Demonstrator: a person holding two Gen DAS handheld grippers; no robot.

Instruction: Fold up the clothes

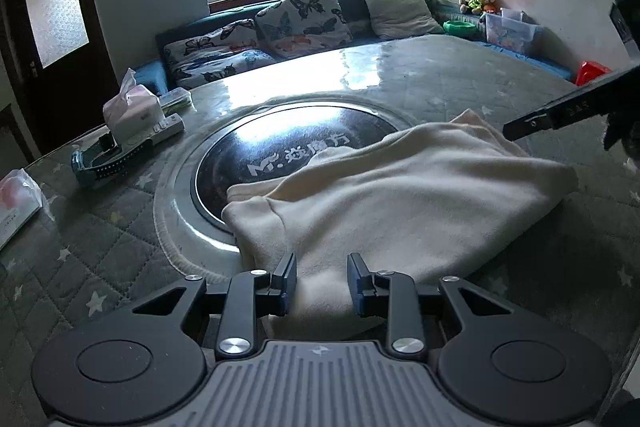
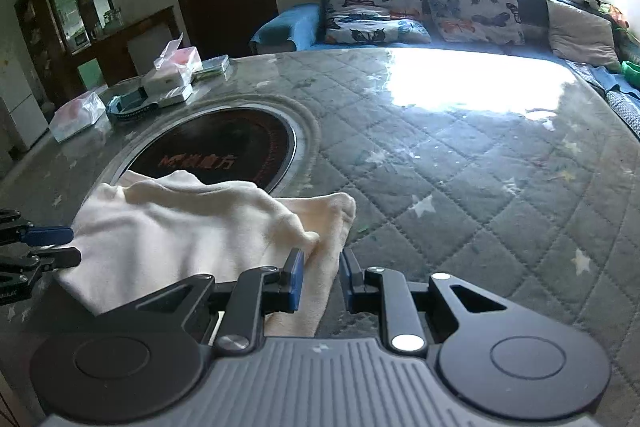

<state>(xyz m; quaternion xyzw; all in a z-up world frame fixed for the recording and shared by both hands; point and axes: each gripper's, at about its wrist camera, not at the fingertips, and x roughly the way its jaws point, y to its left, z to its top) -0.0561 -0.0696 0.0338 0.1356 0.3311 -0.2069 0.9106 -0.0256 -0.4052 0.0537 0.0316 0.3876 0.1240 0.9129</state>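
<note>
Nearest us, our left tool (image 1: 322,277) stands spread, with the near edge of the cream cloth (image 1: 400,195) between its fingers, not pinched. Our right tool (image 2: 322,273) is spread too, astride a bunched corner. The cloth lies on the desk (image 2: 460,187) in at least 2 layers, lumpy, partly over the black round plate (image 1: 296,143). We judge the fold partly made: edges uneven, smoothing or another fold may remain.
</note>
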